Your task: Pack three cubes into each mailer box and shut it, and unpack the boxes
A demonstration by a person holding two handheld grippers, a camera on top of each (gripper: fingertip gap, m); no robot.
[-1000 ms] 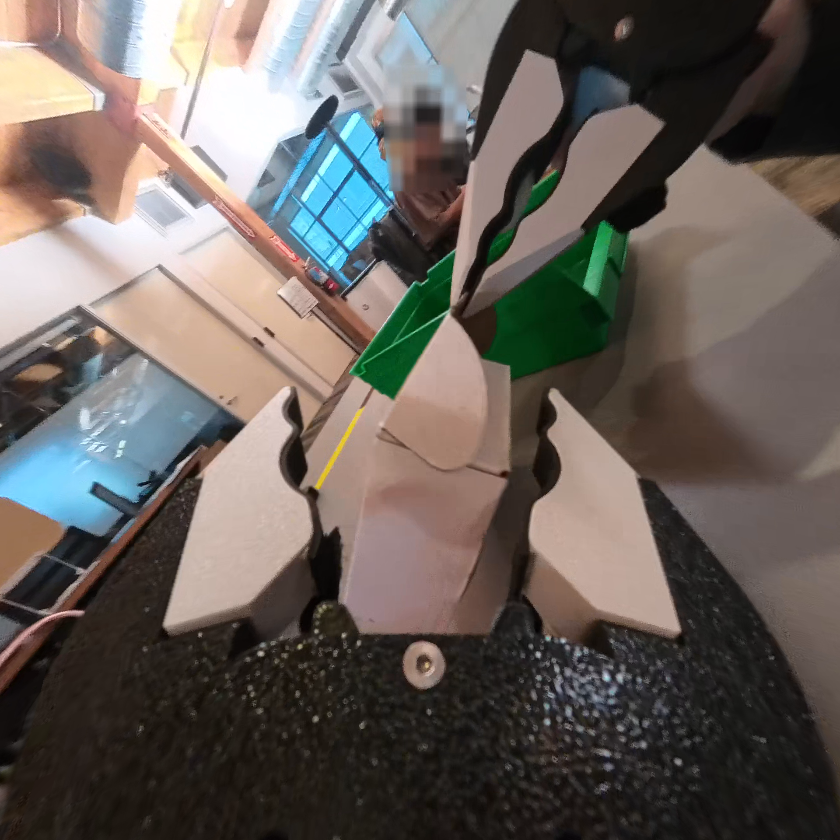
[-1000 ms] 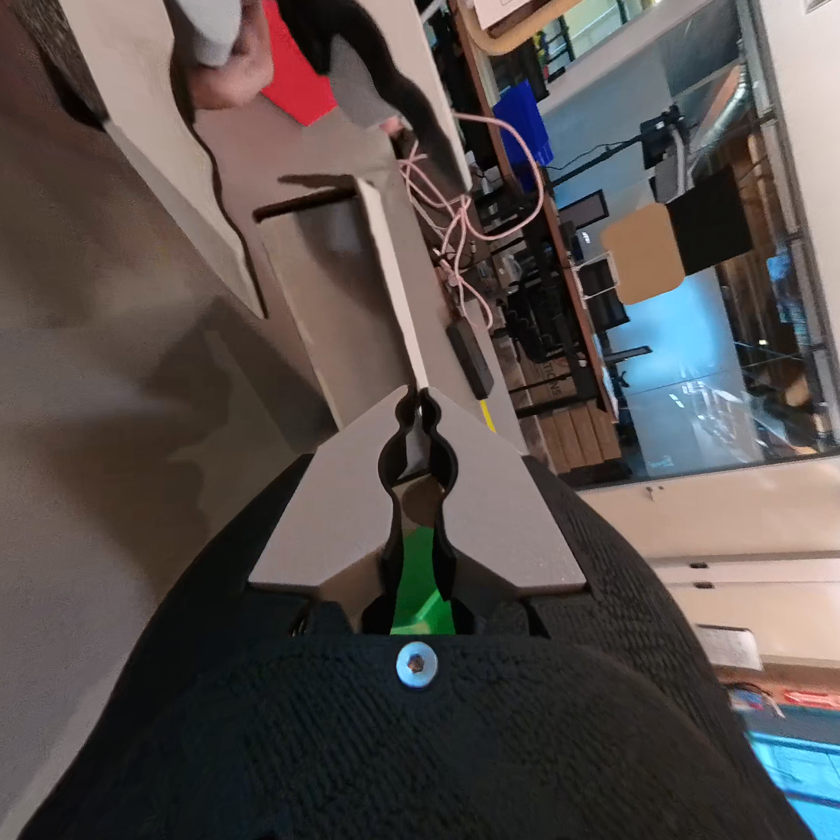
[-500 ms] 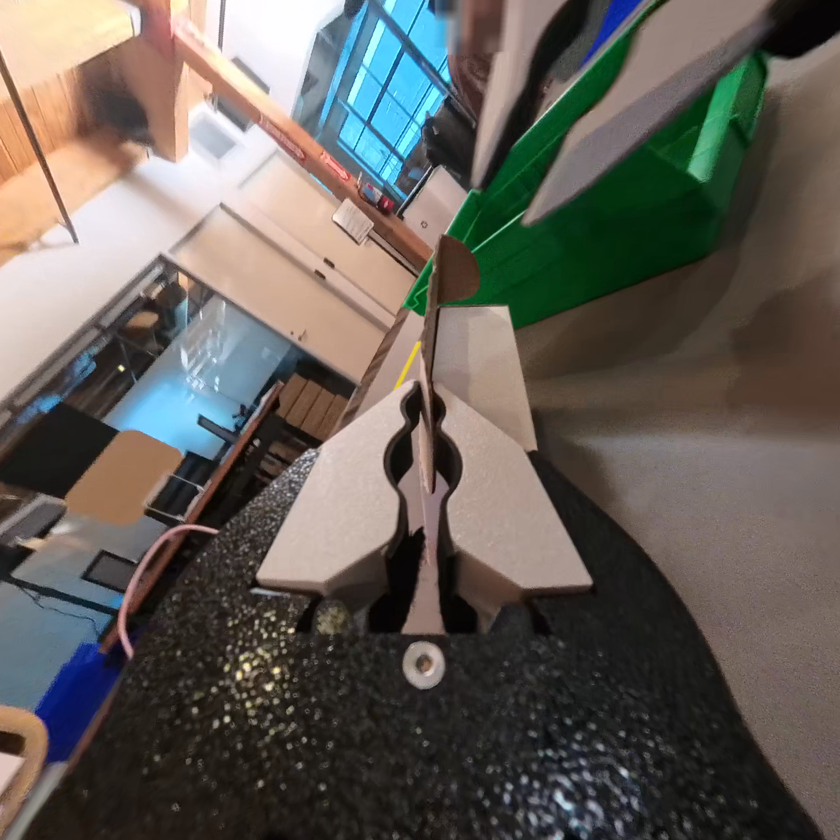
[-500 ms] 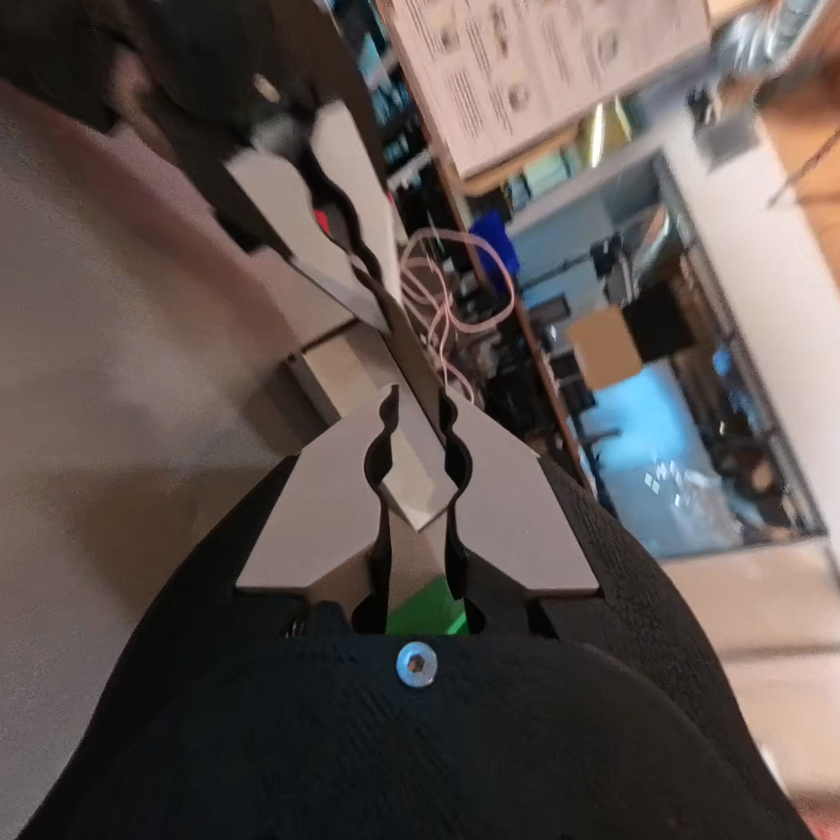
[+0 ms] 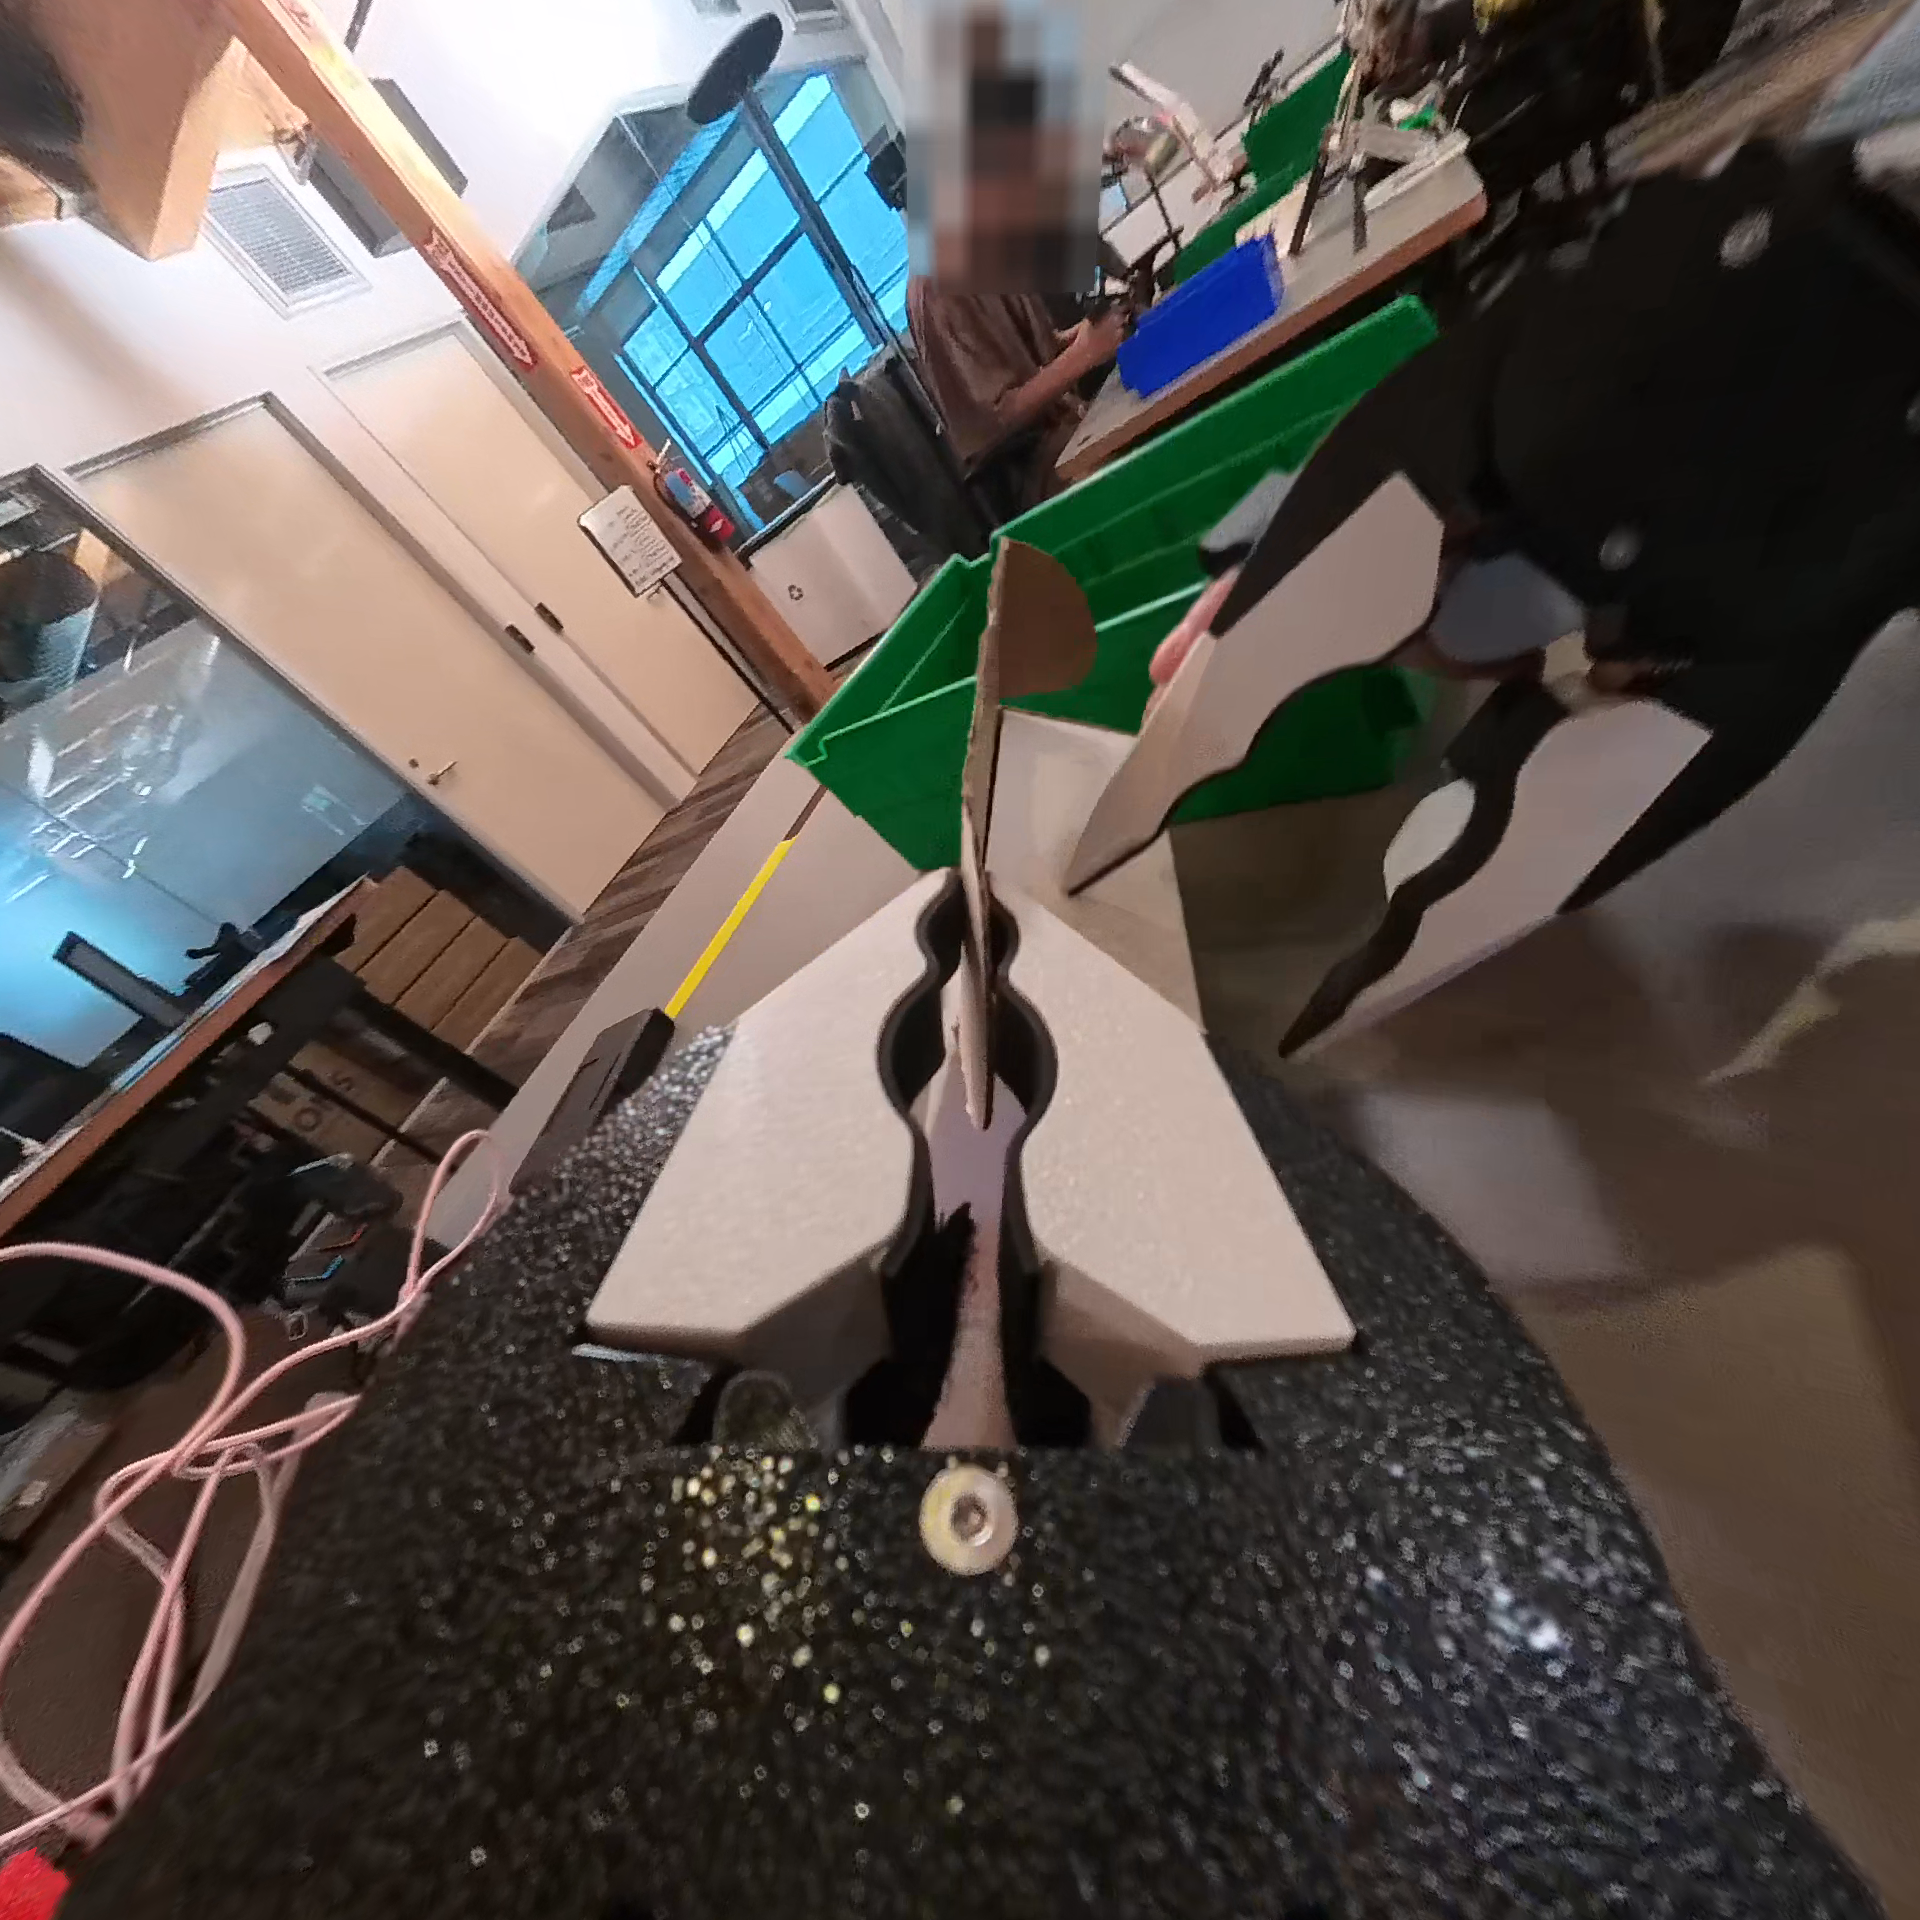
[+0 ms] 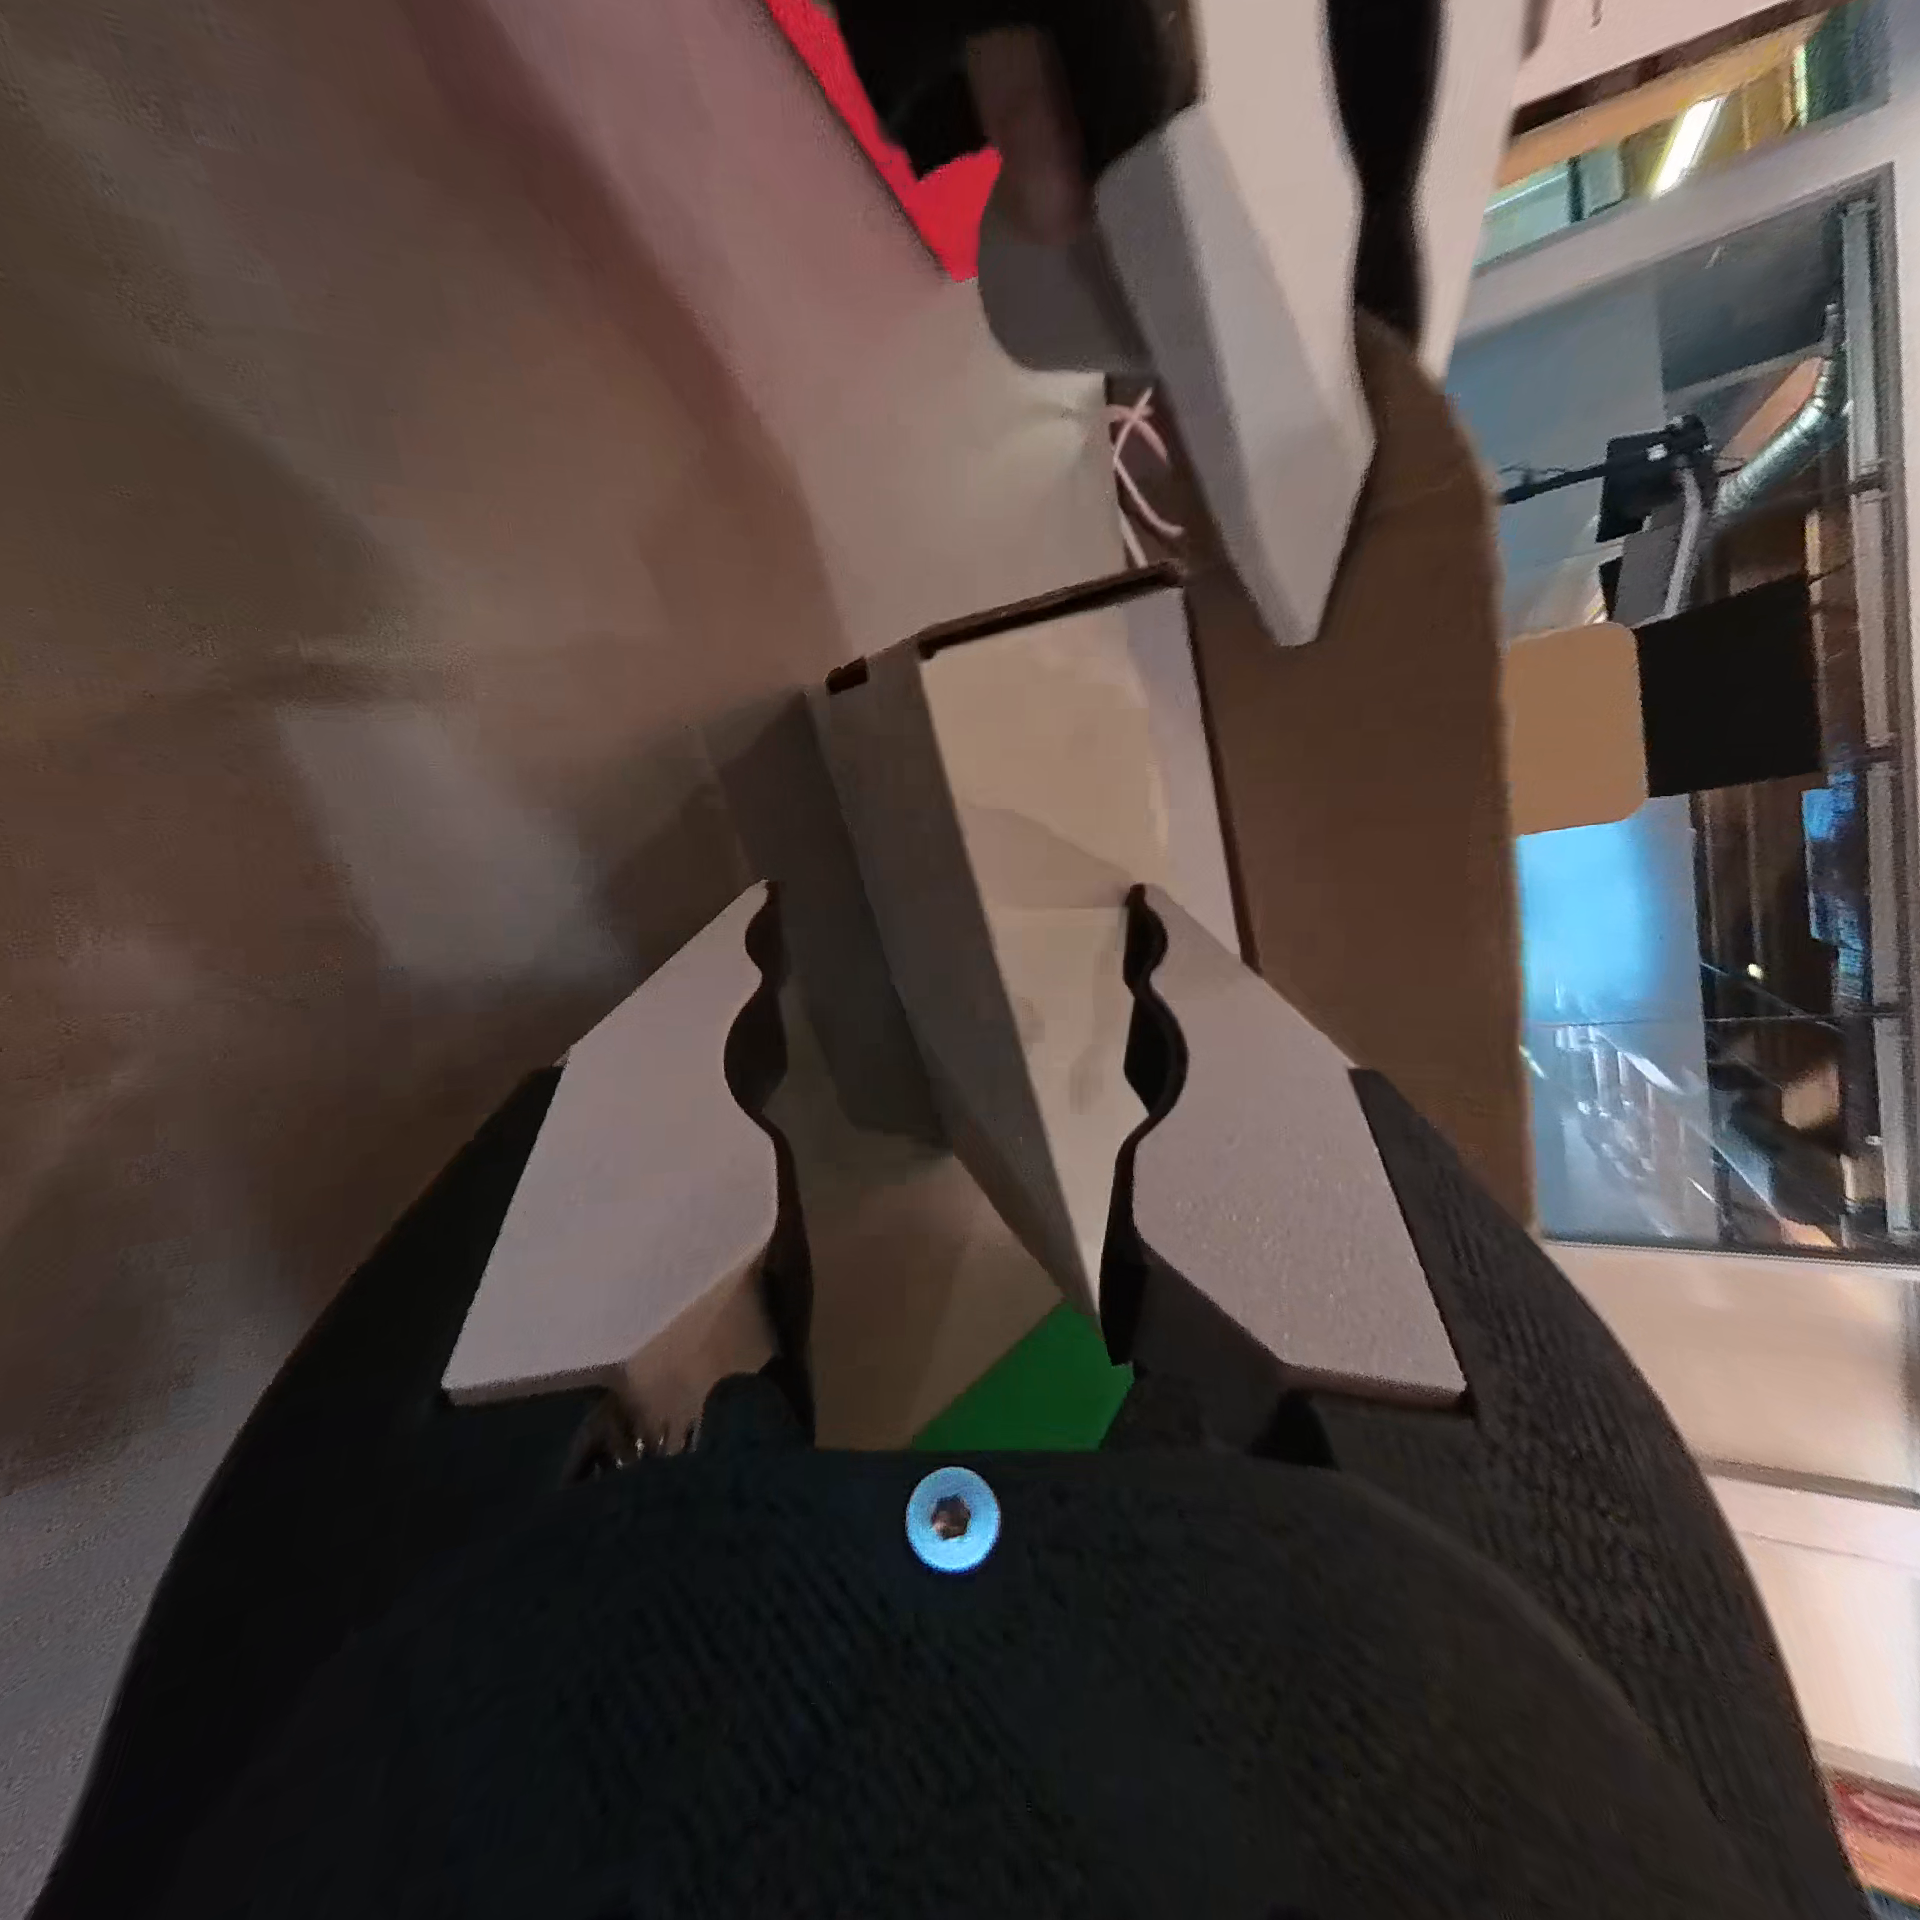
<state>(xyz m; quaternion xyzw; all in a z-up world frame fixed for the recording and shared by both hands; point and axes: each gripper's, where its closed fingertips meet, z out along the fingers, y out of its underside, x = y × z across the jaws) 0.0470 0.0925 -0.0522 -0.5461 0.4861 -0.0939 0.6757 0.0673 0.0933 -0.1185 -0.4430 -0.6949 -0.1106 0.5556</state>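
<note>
My left gripper (image 5: 977, 904) is shut on the mailer box's cardboard lid (image 5: 987, 790). I see the lid edge-on, standing upright between the pads, with its rounded brown tab (image 5: 1044, 623) on top. The right wrist view shows the same gripper (image 6: 1247, 416) clamped on the lid's brown inner face (image 6: 1371, 831). My right gripper (image 6: 951, 894) is open. The white box body (image 6: 1049, 748) stands between its fingers and they do not press on it. It also shows open at the right of the left wrist view (image 5: 1179, 966). No cubes are visible.
A green bin (image 5: 1143, 540) stands on the grey table (image 5: 1558, 1195) just behind the box. A blue bin (image 5: 1205, 322) and a person are at a farther table. A pink cable (image 5: 208, 1403) hangs off the left edge. A red thing (image 6: 883, 177) lies behind the left gripper.
My left gripper was open around the lid and has shut on it. My right gripper, earlier shut on the lid's tab, let go, opened and dropped beside the box body.
</note>
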